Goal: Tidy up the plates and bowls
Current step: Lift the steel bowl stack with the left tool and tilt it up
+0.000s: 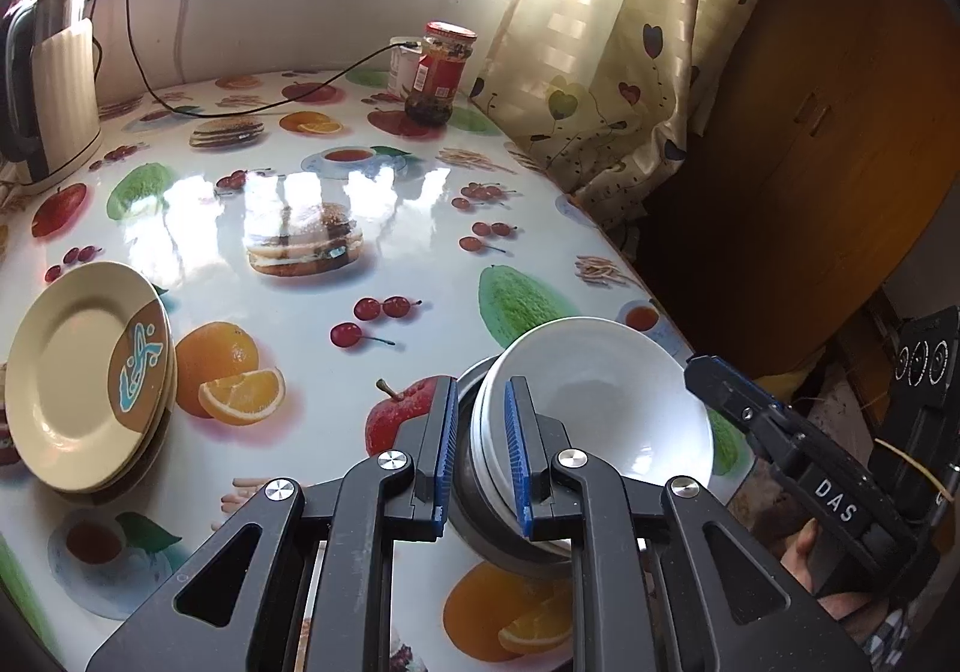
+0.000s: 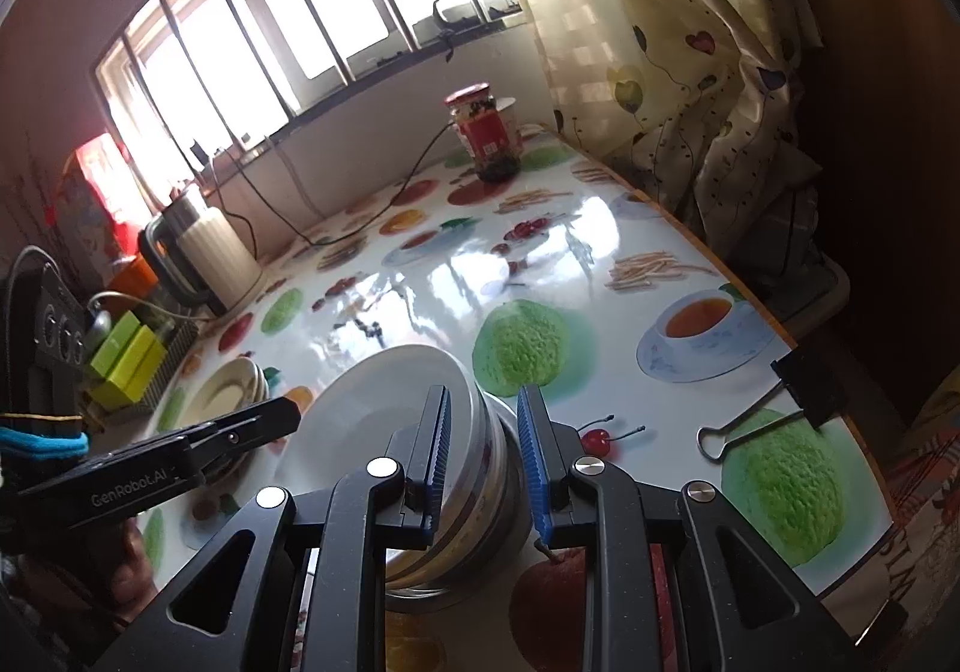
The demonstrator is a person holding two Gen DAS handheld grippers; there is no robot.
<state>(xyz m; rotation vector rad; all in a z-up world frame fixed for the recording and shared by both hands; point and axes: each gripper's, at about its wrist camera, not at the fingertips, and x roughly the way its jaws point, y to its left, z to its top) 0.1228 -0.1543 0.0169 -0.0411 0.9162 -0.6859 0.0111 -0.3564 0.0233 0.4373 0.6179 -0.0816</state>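
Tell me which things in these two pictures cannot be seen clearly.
- Bowl stack: how many bowls it holds; the left hand-held gripper covers its side in the left wrist view.
- Plate stack: small and half hidden behind the left hand-held gripper's finger in the right wrist view.
- Jar: label print too small in both views.

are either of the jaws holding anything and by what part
Both straddle the rim of the bowl stack, left gripper and right gripper on opposite sides; neither looks closed on it.

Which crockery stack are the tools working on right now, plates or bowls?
The bowl stack, white bowls nested in a metal one at the table's near edge. Both the left tool and right tool straddle its rim; the plate stack sits untouched, apart.
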